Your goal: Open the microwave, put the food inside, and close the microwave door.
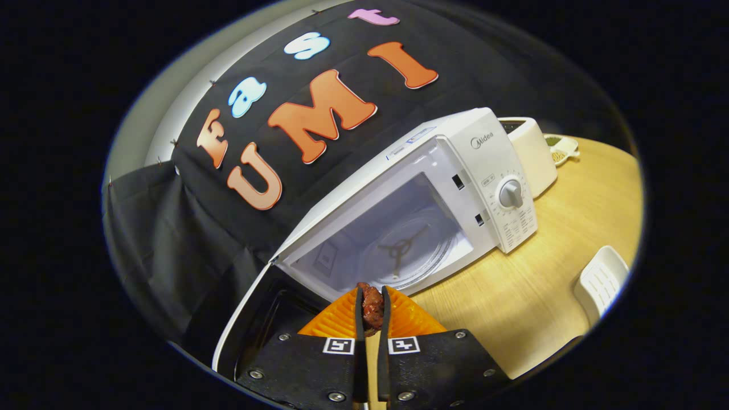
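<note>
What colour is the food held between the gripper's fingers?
Dark reddish-brown, seen in the gripper view: the food is clamped in the gripper.

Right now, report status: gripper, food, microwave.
Gripper shut on food, a dark red-brown piece. Microwave door swung open, turntable bare just beyond the fingers. Nothing between food and cavity.

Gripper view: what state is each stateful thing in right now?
Microwave door: swung open.
Microwave cavity: empty, turntable bare.
Food piece: pinched between the fingers, just outside the cavity.
Gripper: fingers shut on the food piece.
</note>
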Tool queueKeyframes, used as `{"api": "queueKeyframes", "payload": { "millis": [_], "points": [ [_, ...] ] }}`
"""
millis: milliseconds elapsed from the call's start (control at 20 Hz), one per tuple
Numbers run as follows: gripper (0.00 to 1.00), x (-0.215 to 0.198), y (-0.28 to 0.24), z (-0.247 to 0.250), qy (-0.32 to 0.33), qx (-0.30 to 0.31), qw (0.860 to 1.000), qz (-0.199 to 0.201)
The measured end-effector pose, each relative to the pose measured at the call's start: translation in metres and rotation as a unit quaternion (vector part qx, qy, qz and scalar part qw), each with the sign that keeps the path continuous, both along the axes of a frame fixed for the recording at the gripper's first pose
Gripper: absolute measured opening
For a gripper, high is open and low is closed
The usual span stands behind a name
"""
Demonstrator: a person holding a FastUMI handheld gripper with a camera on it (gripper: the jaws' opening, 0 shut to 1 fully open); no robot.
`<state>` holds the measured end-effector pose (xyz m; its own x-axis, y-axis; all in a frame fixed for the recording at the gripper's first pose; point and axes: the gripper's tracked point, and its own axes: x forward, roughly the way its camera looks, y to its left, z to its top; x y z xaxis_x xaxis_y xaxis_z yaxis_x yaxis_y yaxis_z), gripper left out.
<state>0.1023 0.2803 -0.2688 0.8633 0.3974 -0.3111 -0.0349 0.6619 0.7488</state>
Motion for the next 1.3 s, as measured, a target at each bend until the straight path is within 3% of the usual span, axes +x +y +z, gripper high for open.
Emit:
{"api": "queueKeyframes", "payload": {
  "millis": [400, 800, 1000, 1100, 1200, 1250, 1300],
  "points": [
    [0.07, 0.071, 0.028, -0.018, 0.019, 0.129, 0.985, -0.111],
    [0.07, 0.129, 0.046, -0.079, 0.071, 0.133, 0.975, -0.165],
    [0.10, 0.138, 0.057, -0.098, 0.091, 0.106, 0.976, -0.166],
    [0.16, 0.135, 0.066, -0.096, 0.095, 0.085, 0.978, -0.164],
    [0.42, 0.132, 0.065, -0.087, 0.088, 0.071, 0.981, -0.161],
    [0.63, 0.131, 0.065, -0.084, 0.082, 0.065, 0.981, -0.161],
    [0.72, 0.124, 0.062, -0.078, 0.077, 0.053, 0.982, -0.163]
  ]
}}
